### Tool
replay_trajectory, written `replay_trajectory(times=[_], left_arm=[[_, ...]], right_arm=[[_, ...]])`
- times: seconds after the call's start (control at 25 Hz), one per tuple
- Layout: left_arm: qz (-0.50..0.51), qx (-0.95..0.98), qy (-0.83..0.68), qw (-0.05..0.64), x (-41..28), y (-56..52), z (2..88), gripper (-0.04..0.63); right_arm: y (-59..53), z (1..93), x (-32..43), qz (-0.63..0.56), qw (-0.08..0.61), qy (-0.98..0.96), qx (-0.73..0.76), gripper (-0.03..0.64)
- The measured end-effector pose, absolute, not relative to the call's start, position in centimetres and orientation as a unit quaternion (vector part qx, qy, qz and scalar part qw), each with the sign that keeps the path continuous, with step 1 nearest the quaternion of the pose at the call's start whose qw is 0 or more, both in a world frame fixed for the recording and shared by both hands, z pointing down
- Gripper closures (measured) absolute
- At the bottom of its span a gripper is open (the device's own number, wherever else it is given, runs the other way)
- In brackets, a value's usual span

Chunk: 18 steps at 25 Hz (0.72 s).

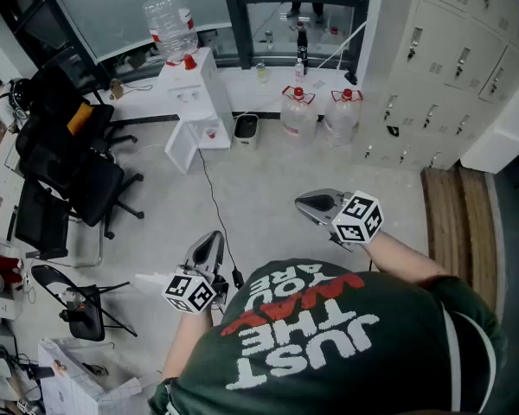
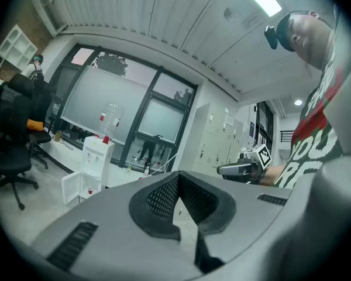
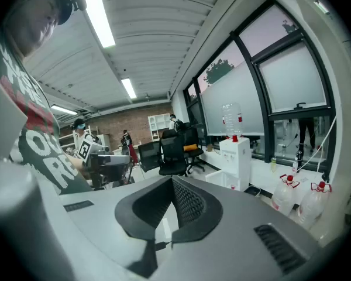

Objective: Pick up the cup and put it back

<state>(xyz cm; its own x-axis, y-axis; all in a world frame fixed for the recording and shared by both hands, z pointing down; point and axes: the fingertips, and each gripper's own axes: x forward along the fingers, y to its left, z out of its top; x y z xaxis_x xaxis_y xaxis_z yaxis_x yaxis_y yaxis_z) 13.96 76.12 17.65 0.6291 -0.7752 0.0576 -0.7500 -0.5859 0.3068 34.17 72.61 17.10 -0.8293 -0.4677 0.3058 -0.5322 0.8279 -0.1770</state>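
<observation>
Shirt (image 1: 329,335) fills the foreground, beyond it left gripper (image 1: 212,239) and right gripper (image 1: 303,202) keep fingers fully closed and empty; no cup is identifiable, so locate it, then open 1 gripper before approach.

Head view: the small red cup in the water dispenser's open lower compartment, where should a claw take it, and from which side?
Probably across the side wall of the red cup, coming in level through the front of the water dispenser. The cup sits inside the compartment, roofed over from above, while the door hangs open and leaves the front free. It is too small to show any handle.
</observation>
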Motion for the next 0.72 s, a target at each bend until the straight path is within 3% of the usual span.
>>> replay_trajectory(times=[0.72], left_arm=[[-0.037, 0.89, -0.429, 0.152, 14.3, 74.8, 17.5, 0.588]], right_arm=[[70.8, 16.9, 35.4, 0.145, 0.103, -0.944, 0.278, 0.584]])
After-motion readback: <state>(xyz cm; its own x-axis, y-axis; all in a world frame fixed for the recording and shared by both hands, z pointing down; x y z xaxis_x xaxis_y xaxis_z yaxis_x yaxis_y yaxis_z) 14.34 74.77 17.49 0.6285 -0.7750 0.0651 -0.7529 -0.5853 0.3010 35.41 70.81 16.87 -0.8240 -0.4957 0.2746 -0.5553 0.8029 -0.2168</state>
